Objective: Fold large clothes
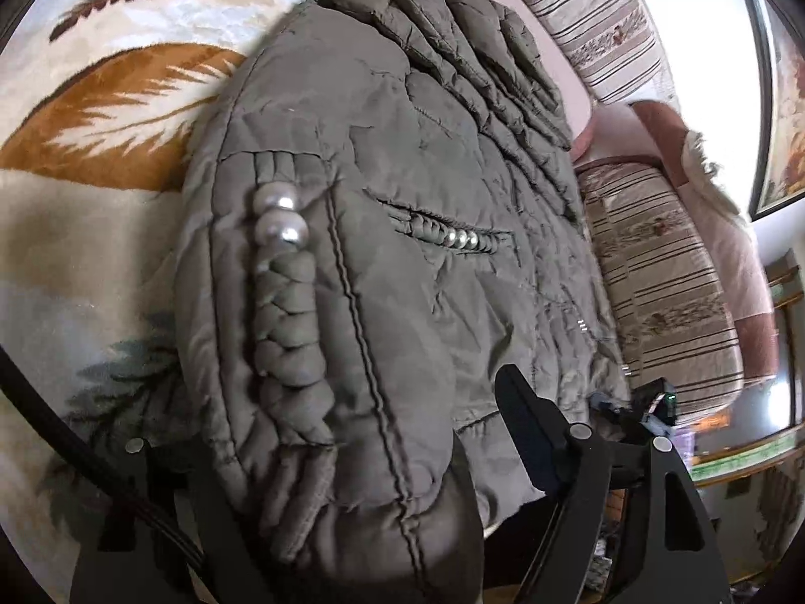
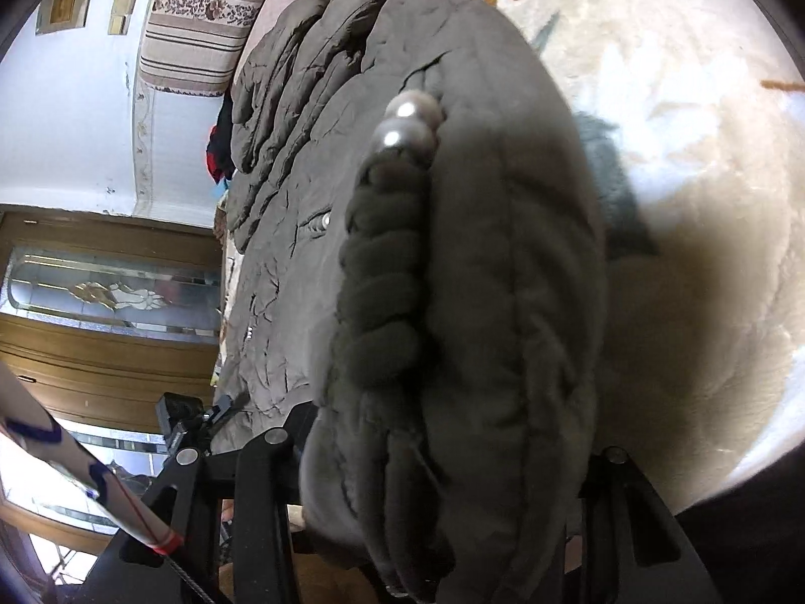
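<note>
L side first: your left gripper (image 1: 347,458) has the hem end of the olive padded jacket (image 1: 402,161) bunched between its fingers, thick roll of fabric filling the gap, jaws standing wide around the bulk and seemingly pressed on it. Jacket lies on a plush blanket (image 1: 100,116) w/ brown & grey feather print; it's stretched away from you toward the striped sofa cushions (image 1: 654,261).

Progress, as a judgement: sleeves look tucked in already, a ridged puffy bundle sits at the far end, so body's narrowed lengthwise. The end-to-end fold isn't done; hem still needs carrying over to the collar end, then flattening.

Materials: shell is crinkly matte nylon-type cloth, quilted, lots of fine creases. Braided fabric trim (image 1: 289,332) runs along the pocket edge, topped by two glossy pearl beads (image 1: 279,216); a second pocket (image 1: 453,236) further in shows a row of small beads.

R side: right gripper (image 2: 443,493) has the same hem bunched between its fingers, fabric packed tight from pad to pad, looks clamped. Braid reads soft and ropey here, blurred close up. Wooden door (image 2: 110,302) w/ glass panel at far left.
</note>
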Demonstrator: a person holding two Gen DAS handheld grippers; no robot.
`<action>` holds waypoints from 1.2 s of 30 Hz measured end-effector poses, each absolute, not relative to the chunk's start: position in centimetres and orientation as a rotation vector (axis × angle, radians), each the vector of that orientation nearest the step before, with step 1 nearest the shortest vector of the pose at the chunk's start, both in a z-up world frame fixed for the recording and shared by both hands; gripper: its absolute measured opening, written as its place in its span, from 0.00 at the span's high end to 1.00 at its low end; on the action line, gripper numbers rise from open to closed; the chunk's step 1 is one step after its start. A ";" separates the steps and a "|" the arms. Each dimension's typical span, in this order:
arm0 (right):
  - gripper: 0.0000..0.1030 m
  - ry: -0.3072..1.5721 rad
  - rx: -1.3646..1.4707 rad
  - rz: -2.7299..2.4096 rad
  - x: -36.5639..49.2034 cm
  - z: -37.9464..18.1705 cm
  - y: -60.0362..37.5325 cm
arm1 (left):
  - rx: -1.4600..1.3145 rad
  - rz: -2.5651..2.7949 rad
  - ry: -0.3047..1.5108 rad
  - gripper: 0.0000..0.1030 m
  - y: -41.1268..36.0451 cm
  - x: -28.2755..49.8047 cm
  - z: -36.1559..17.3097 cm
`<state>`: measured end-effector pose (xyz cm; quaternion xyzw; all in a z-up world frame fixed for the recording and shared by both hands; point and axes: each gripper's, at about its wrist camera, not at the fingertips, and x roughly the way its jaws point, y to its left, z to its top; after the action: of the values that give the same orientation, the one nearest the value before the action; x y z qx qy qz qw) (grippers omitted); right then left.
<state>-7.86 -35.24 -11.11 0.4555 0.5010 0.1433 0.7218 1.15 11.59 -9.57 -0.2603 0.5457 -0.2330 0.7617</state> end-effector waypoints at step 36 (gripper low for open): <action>0.81 0.906 0.711 0.316 -7.3 4.1 -33.9 | -0.295 -0.398 1.051 0.84 10.1 3.2 3.6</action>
<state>-7.26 -33.85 4.13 0.3348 0.4264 0.1486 0.8271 3.21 10.12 3.61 -0.1393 0.4966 -0.1878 0.8359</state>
